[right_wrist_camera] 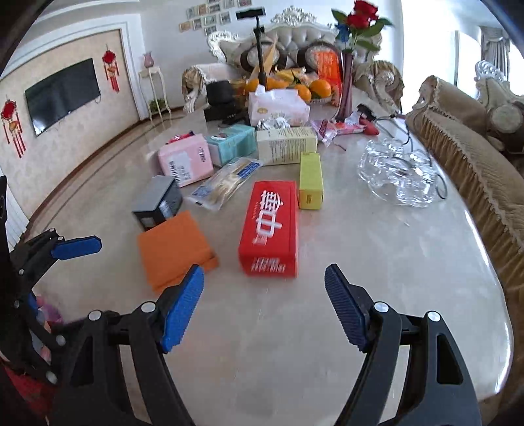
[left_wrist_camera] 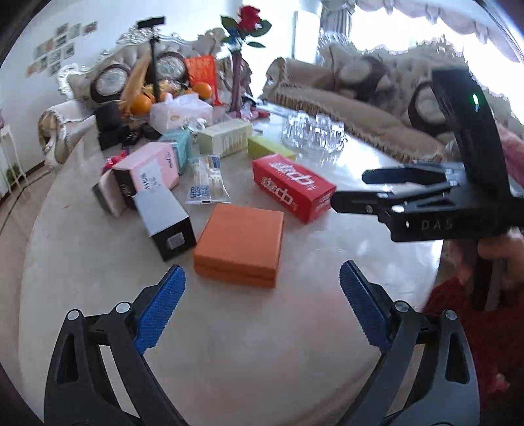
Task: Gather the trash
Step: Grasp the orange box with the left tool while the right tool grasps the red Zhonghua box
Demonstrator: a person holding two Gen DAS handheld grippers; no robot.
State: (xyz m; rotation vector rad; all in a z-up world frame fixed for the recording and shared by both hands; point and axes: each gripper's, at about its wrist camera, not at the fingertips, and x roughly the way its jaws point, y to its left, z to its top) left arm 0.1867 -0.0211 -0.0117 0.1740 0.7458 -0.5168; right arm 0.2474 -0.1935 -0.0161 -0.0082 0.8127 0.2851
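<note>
Boxes lie scattered on the marble table (right_wrist_camera: 409, 295): an orange box (left_wrist_camera: 240, 244) nearest the left gripper (left_wrist_camera: 262, 308), a red box (right_wrist_camera: 270, 229) just before the right gripper (right_wrist_camera: 263, 308). Both grippers hover over the table with fingers spread wide, holding nothing.

Place: living room in a home | far: carved sofa (right_wrist_camera: 294, 36) with cushions, photos (right_wrist_camera: 213, 14) on wall | left: flat television (right_wrist_camera: 62, 95), red hangings (right_wrist_camera: 110, 67) | near: marble table (right_wrist_camera: 376, 249) with rose vase (right_wrist_camera: 346, 85), oranges (right_wrist_camera: 320, 87)
</note>
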